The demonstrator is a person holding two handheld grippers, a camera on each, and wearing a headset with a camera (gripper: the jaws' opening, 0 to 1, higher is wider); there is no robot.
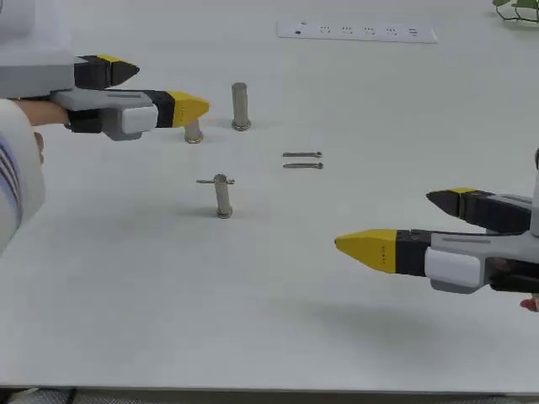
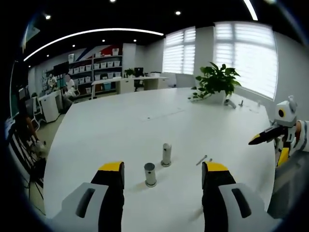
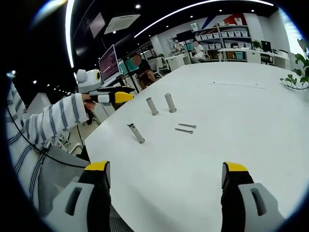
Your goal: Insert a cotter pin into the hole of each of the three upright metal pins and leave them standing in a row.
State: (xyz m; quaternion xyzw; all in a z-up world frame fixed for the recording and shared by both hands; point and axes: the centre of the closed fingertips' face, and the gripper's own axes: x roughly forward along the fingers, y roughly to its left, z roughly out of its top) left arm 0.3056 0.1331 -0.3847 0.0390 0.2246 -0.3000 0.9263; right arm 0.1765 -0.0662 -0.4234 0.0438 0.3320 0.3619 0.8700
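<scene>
- The right tool (image 1: 386,220) hovers over the near right of the white worktop (image 1: 253,320). Its yellow-tipped jaws are spread wide and it holds nothing.
- The front pin (image 1: 222,195) stands on its flange left of centre, well apart from both tools.
- A cotter pin (image 1: 216,180) lies crosswise through the hole near the front pin's top, with an end sticking out on each side.
- The loose cotter pins (image 1: 302,155), two of them, lie flat on the worktop to the right of the front pin and a little farther back. They are parallel and just beside each other.
- The left tool (image 1: 164,88) is held above the far left of the worktop by a hand in a striped sleeve (image 3: 48,123). Its jaws are wide apart and it grips nothing.
- The left rear pin (image 1: 193,132) stands under the yellow tip of the left tool's nearer jaw, so the head view shows its lower part. In the left gripper view it sits in the gap between the jaws, touched by neither, and its top carries no cotter pin.
- The right rear pin (image 1: 240,106) stands upright just to the right of the left rear pin, also bare.
- A white power strip (image 1: 356,32) lies along the far edge.
- A green plant (image 1: 518,8) sits at the far right corner.
</scene>
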